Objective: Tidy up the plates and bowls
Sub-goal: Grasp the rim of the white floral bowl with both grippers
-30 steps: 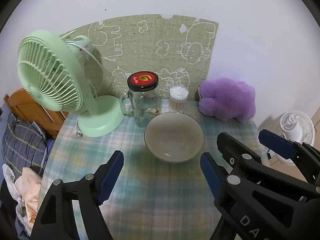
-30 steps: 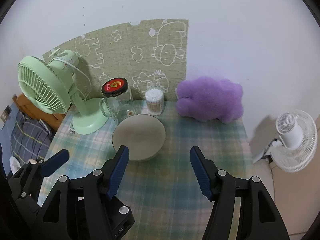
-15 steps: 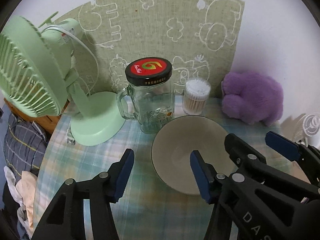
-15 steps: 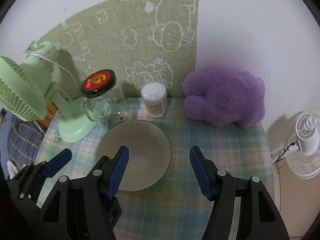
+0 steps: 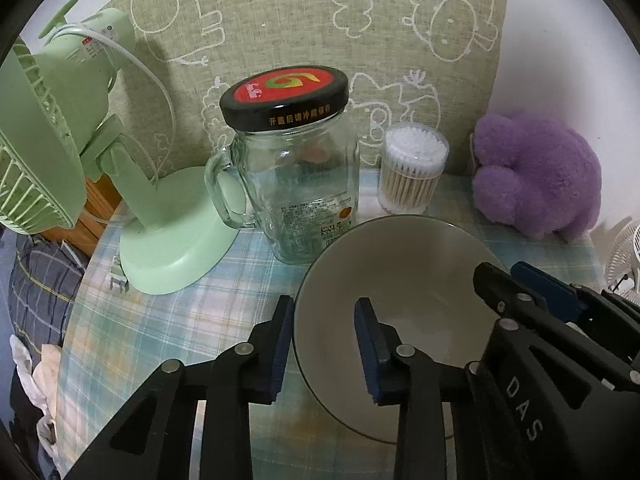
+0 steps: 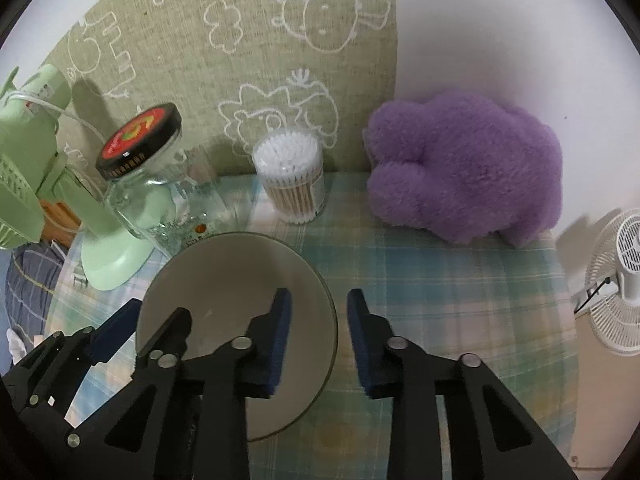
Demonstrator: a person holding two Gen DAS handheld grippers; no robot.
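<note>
Bowl (image 5: 400,276) on the plaid-covered bench (image 6: 440,280), upright and empty, just in front of a lidded glass jar (image 5: 296,184) and a tub of cotton swabs (image 5: 412,168); a green fan (image 5: 80,160) stands to the left and a purple plush toy (image 6: 464,168) to the right, well apart from the bowl.

Left gripper (image 5: 324,344): fingers apart, straddling the bowl's left rim, with one finger outside the wall on the bench side and the other over the interior. Neither pad is seen pressing the rim, so the grasp appears unmade.

Right gripper (image 6: 316,340): fingers likewise apart, straddling the right rim, the left finger over the interior and the right finger outside over the cloth. Contact with the rim cannot be confirmed in either view.

Key relation: the bowl lies directly between the two grippers, its rim passing through both finger gaps, so both are about equally near. Being round, it has no long axis; the grasp turns only on each rim section lying in line between the pads. The likely next step is to close on the rim and lift, keeping clear of the jar, which stands just behind the bowl.
</note>
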